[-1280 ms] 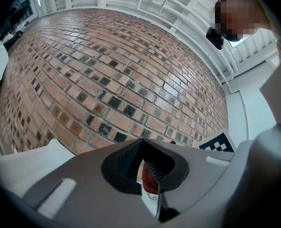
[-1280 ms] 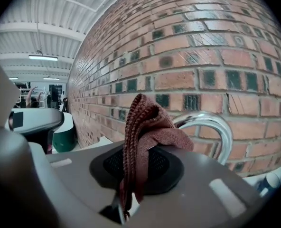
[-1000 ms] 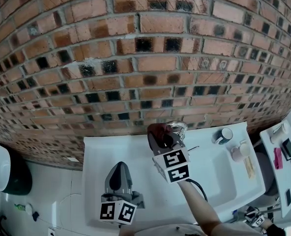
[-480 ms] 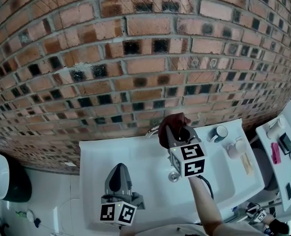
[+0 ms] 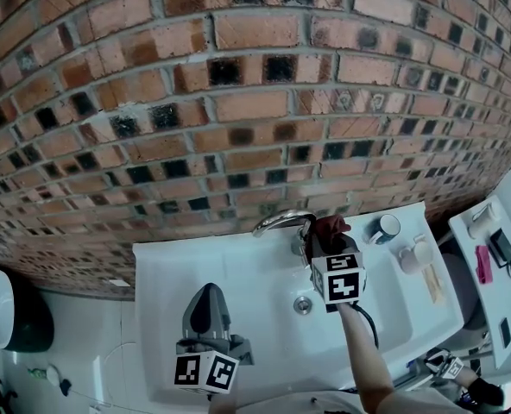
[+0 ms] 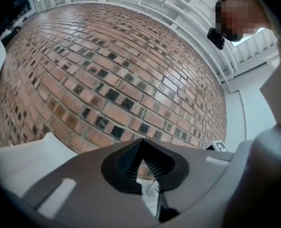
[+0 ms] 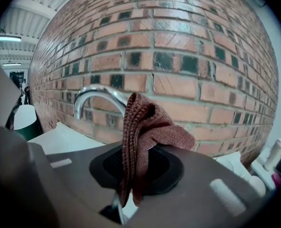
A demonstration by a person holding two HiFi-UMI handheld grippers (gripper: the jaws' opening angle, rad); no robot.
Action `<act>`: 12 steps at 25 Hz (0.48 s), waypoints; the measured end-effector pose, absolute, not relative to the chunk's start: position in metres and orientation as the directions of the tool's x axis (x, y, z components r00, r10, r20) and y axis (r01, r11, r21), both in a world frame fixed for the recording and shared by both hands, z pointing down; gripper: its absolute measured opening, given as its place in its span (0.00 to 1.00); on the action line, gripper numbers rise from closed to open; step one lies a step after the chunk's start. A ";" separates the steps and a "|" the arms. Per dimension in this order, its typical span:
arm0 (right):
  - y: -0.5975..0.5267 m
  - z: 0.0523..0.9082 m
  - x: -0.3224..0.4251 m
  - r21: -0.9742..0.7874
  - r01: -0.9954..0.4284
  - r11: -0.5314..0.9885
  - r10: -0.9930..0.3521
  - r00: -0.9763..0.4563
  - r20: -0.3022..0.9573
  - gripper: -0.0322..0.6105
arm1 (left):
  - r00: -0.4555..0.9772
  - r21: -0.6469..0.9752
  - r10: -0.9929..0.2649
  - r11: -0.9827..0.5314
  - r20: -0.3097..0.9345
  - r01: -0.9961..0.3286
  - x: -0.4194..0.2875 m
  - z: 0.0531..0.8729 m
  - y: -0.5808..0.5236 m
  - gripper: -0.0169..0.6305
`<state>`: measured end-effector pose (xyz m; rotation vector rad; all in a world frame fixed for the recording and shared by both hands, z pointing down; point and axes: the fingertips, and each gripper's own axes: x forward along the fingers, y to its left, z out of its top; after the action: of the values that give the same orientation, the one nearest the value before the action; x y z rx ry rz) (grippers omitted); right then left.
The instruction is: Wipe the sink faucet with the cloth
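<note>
The chrome faucet [image 5: 279, 222] arches over the white sink [image 5: 173, 270] at the foot of the brick wall. My right gripper [image 5: 324, 241] is shut on a brown knitted cloth [image 5: 330, 228], which sits at the right end of the faucet, by its base. In the right gripper view the cloth [image 7: 141, 127] sticks up from the right gripper [image 7: 139, 148], with the faucet spout [image 7: 94, 97] curving just left of it. My left gripper [image 5: 209, 291] hovers over the sink's front left, well apart from the faucet. The left gripper [image 6: 141, 143] is shut with nothing in it.
A dark mug [image 5: 383, 228], a pale cup [image 5: 409, 255] and a tan bar [image 5: 434, 285] stand on the sink's right ledge. The drain [image 5: 303, 304] lies under my right arm. A white shelf [image 5: 493, 270] with small items is at the far right, a toilet [image 5: 1, 304] at the far left.
My right gripper has carried the cloth rightward along the faucet, from the spout to its base end; the spout now shows bare. The left gripper has stayed put.
</note>
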<state>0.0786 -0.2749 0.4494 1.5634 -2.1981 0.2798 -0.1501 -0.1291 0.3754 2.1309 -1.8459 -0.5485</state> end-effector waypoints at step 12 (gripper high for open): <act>-0.254 0.542 0.031 -0.035 -0.896 0.443 -0.693 -0.367 0.621 0.12 | 0.081 0.444 -0.995 -0.100 -0.060 -0.890 -0.164 0.393 -0.140 0.03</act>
<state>0.0308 -0.2537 0.5416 1.3296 -2.1691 0.5055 -0.1642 -0.1399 0.3934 2.0713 -1.8819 -0.5074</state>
